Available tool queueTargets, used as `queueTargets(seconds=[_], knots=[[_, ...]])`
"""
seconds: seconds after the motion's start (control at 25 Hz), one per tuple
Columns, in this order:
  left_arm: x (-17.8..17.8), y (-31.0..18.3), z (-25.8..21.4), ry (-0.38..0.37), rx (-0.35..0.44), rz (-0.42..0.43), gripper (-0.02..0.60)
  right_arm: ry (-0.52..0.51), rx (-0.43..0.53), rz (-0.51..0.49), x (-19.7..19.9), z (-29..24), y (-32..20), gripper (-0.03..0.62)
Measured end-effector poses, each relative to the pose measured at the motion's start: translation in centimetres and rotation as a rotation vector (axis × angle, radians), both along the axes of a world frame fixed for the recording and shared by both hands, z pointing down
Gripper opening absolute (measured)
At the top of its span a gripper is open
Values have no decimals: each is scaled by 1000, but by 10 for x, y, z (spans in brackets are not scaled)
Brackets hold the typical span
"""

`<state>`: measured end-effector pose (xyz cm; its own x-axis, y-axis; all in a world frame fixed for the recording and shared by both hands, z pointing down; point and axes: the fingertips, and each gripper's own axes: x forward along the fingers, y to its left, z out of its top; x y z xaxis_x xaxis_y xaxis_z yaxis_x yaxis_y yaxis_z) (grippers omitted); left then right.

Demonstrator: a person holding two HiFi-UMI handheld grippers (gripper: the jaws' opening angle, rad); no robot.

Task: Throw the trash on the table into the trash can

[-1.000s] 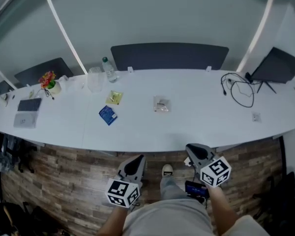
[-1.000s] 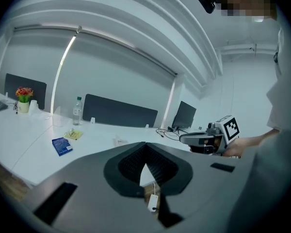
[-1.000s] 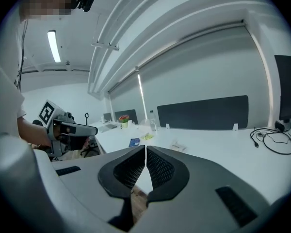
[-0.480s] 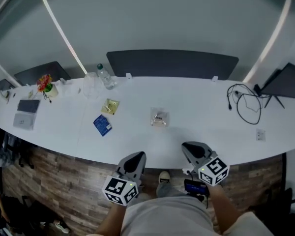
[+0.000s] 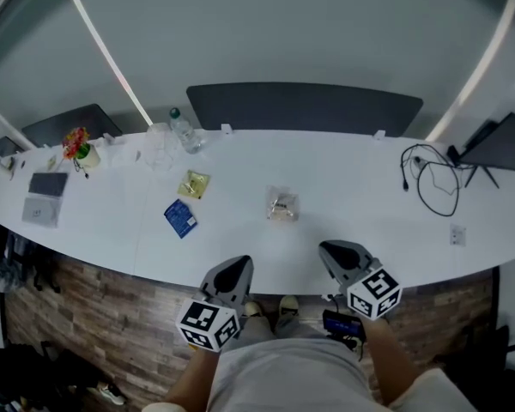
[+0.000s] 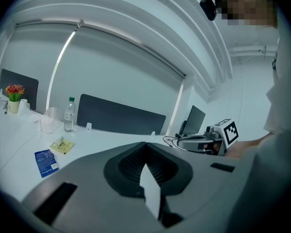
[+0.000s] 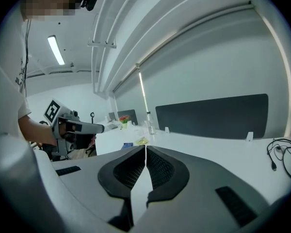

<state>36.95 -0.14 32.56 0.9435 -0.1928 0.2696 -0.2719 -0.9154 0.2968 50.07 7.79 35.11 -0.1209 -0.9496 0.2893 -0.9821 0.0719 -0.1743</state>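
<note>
Three bits of trash lie on the long white table: a blue packet, a yellow packet and a clear packet. The blue packet and yellow packet also show in the left gripper view. My left gripper hangs at the table's near edge, below and right of the blue packet. My right gripper is at the same edge, below and right of the clear packet. In both gripper views the jaws meet at the tips, left and right, with nothing between them. No trash can is in view.
A water bottle and a clear cup stand at the back left, near a flower pot. Black cables and a dark stand sit at the right. A dark partition runs behind the table. Wooden floor lies below the near edge.
Both grippers and my view have moved up to the table's near edge. The packets lie where they were. Both jaws have stayed shut.
</note>
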Motion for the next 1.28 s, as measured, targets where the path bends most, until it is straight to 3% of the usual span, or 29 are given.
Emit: queueTargets(seconds=[0.48,0.88,1.28], knots=[[17,-17,-1,-27,16,73,0,-30,-39,63,6,7,-12,33],[37,-31,26,-61,-6,90,0,-74,-60,104,29,30,-40,33],[39,-51,52,-84,-28,40,0,-99,-109,92,34,68,-67,34]])
